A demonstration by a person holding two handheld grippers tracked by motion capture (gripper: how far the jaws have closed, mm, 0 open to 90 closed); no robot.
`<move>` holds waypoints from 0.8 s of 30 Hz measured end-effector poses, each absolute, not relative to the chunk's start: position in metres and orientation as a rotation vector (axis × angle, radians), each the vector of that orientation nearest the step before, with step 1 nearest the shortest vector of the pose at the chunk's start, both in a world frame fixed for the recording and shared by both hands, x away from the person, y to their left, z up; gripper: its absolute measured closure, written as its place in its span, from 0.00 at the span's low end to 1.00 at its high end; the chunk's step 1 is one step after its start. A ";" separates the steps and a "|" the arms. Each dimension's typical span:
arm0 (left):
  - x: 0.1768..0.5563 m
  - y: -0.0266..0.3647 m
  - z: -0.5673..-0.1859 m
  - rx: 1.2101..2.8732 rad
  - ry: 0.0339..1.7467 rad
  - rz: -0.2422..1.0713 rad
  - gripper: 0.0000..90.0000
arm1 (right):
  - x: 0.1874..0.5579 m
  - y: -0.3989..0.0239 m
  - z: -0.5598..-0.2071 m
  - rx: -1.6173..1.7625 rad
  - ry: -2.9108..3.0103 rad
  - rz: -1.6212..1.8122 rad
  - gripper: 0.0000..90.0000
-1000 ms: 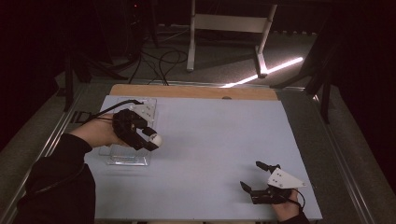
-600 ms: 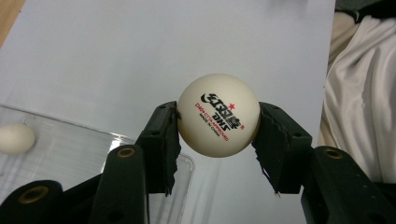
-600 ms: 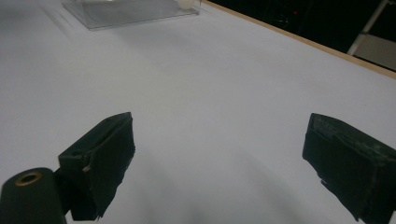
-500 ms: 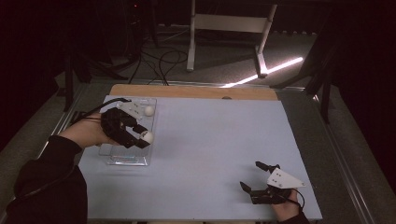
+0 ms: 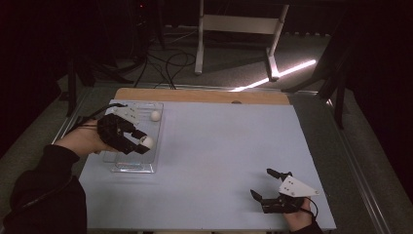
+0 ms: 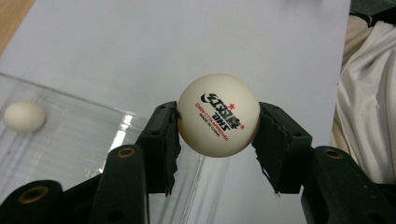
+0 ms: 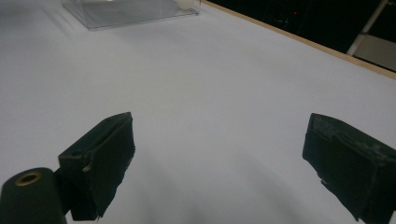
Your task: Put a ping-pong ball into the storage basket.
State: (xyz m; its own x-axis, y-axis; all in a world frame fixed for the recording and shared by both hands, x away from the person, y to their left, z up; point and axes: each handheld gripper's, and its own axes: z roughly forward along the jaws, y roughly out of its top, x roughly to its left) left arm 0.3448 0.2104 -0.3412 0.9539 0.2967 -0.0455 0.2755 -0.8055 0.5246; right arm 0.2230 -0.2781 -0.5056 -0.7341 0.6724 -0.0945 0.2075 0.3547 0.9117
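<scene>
Carrying: a white table-tennis ball [image 6: 218, 115] pinched between the left gripper's [image 5: 142, 145] pads, left of frame in the high view, above the clear tray's [image 5: 127, 167] right edge.
Second ball [image 5: 155, 115]: lying in the tray's far end, apart from the held one.
Right gripper [image 5: 265, 184]: jaws spread, empty, lower right on the white table mat [image 5: 219, 146].
Step judged: transfer into the tray.
Next move: lower over the tray floor, then release gently.

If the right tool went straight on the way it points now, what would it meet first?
Probably nothing soon. The right tool, jaws wide open and empty, faces bare pale table surface. Far ahead, towards the left in the right gripper view, lies the clear tray; whether it sits in line is unclear.
</scene>
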 end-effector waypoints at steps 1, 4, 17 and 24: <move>0.346 0.212 -0.343 2.558 0.411 0.049 0.58 | 0.223 -0.278 -0.506 0.764 2.165 1.358 0.10; 0.347 0.213 -0.350 2.573 0.417 0.053 0.58 | 0.224 -0.278 -0.506 0.756 2.166 1.356 0.10; 0.358 0.217 -0.381 2.607 0.480 0.096 0.58 | 0.224 -0.278 -0.506 0.760 2.169 1.357 0.10; 0.364 0.213 -0.392 2.622 0.506 0.097 0.58 | 0.224 -0.278 -0.507 0.764 2.170 1.357 0.10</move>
